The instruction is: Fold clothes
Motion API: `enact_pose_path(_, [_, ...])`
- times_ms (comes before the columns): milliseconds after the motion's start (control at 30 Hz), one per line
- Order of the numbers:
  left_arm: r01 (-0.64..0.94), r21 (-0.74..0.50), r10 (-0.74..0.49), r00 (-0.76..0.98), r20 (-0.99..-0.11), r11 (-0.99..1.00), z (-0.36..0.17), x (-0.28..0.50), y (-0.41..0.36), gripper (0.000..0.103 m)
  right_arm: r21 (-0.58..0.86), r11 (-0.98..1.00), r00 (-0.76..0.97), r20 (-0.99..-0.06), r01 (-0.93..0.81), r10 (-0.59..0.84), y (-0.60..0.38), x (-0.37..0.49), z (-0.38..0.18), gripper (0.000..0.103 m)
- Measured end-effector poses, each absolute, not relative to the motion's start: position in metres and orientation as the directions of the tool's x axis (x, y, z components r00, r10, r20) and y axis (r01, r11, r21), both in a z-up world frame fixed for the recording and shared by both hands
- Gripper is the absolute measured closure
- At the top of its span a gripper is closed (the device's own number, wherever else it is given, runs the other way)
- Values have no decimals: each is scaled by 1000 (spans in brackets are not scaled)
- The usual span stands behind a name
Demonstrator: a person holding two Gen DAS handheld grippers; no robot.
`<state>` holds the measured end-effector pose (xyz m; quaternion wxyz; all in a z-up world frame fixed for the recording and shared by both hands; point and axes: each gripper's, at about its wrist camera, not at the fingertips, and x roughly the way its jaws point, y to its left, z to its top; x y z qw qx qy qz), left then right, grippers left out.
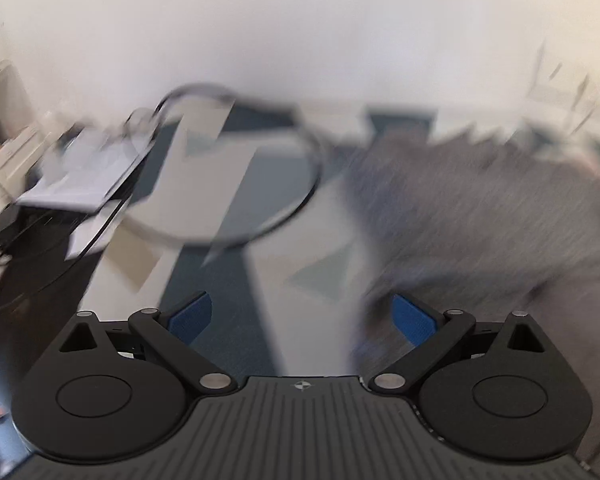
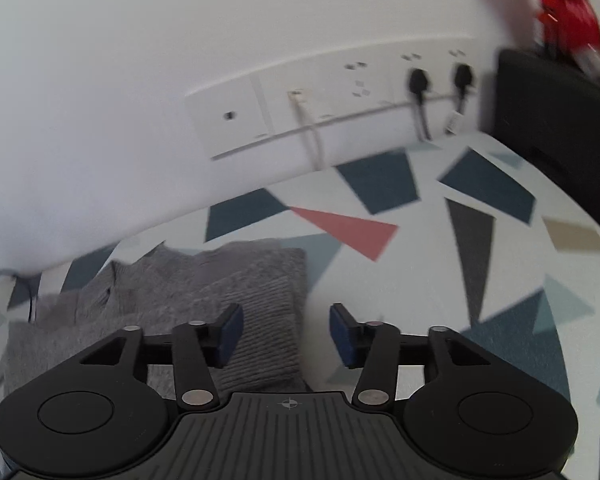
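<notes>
I can read no words or labels anywhere. The small tag [image 2: 453, 122] hanging by the plugs [image 2: 420, 80] is too blurry to read.

The left claw [image 1: 304, 318] is wide open, and nothing is between its blue pads [image 1: 190, 316]. The grey jumper [image 1: 480, 208] lies to the right of it and a bit ahead, on the table [image 1: 284, 280]. One edge of the jumper comes close to the right pad, but the picture is so smeared that I cannot tell if they touch. A thin dark wire [image 1: 312, 152] loops over the table further off. At the left there are papers [image 1: 84, 176] on something dark, all blurry.

The right claw [image 2: 286, 332] is about half open. It has hold of nothing. In that view the jumper [image 2: 204, 300] is folded and lies under and ahead of the left pad [image 2: 230, 334], with its right edge running down between the two pads. The right pad hangs over bare table [image 2: 500, 280] with its blue, pink and tan shapes. The claw body hides the near part of the jumper, and the jumper's left side is cut off by the picture edge.

On the wall [image 2: 100, 100] behind is a long white strip of sockets [image 2: 340, 96] with two black plugs in it. In the top right corner is something red and white [image 2: 568, 12], too blurry to make out, above a black box [image 2: 552, 108].
</notes>
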<state>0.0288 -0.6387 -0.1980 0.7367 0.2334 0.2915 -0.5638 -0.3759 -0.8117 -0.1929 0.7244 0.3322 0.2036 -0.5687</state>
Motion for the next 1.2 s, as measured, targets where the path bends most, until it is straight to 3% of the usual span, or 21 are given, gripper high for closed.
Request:
enact_pose_path(167, [995,-28,-785,55,-618,92,-190,2,-666,4,230,222,320,-688,948,-651,-811,-347,-197,57])
enact_pose_path(400, [993,-113,-702,-61,-710,29,-217,-16,-720,4,183,250,300,-743,951,-598,-822,-322,-217,57])
enact_pose_path(767, [1000,23,-635,10,-772,-11,-247,-37,-743,0,130,264,270,-743,956,-612,-829,-323,-235,59])
enact_pose_path(1200, [998,53,-602,60,-796,30,-249,-45,-752,0,54,266,218,-738,962,-639,-821,-307,-240,50])
